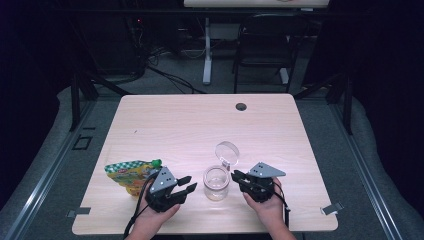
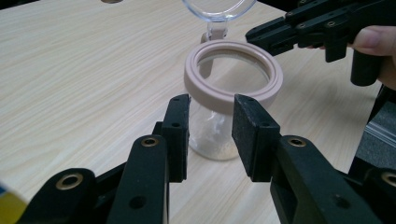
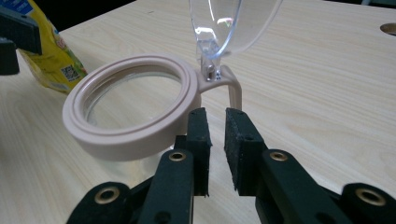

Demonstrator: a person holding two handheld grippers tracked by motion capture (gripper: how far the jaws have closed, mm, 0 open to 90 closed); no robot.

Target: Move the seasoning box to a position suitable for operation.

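While the glass jar (image 1: 216,183) stands between both claws with its clear lid (image 1: 227,152) flipped up, the left gripper (image 1: 187,188) and right gripper (image 1: 236,177), each slightly open and empty, should close gently on the beige rim (image 2: 232,74), I think.

L tool (image 1: 184,188): black jaws, brass screws, grey plate | R tool (image 1: 238,177): same, black cable
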